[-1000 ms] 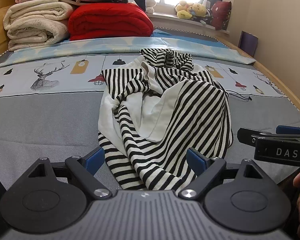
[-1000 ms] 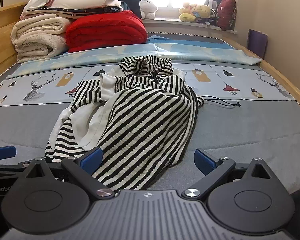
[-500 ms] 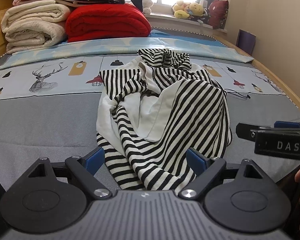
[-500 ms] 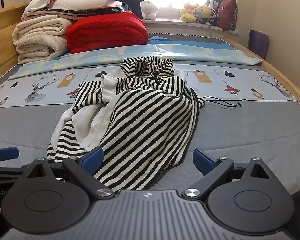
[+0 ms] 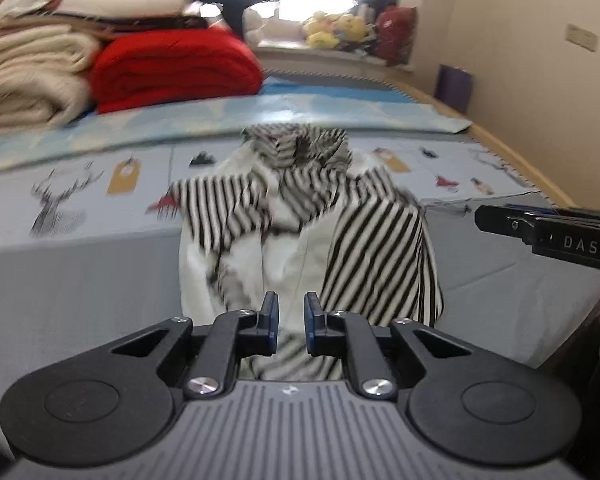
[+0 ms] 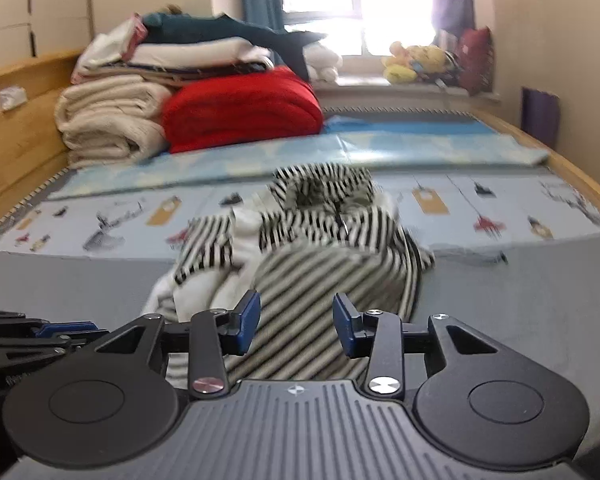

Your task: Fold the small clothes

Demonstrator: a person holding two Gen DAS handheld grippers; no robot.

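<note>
A crumpled black-and-white striped garment [image 5: 364, 236] with a white lining lies on the grey bed [image 5: 68, 288]; it also shows in the right wrist view [image 6: 324, 280]. My left gripper [image 5: 291, 326] has its jaws nearly closed on the garment's near striped edge and lifts it. My right gripper [image 6: 296, 326] is half closed, its fingers on either side of the striped cloth at the near edge, not touching it. The right gripper [image 5: 548, 232] shows at the right of the left wrist view.
Folded cream blankets [image 6: 112, 120] and a red blanket [image 6: 244, 108] are stacked at the head of the bed. Plush toys [image 6: 416, 60] sit on the windowsill. A wooden bed rail [image 6: 580, 176] runs along the right side. A patterned blue sheet [image 6: 480, 204] lies beyond the garment.
Both grippers were wide open and low at the garment's near edge. Now the left jaws have closed on the edge, the right jaws have narrowed, and both have risen, drawing the cloth up.
</note>
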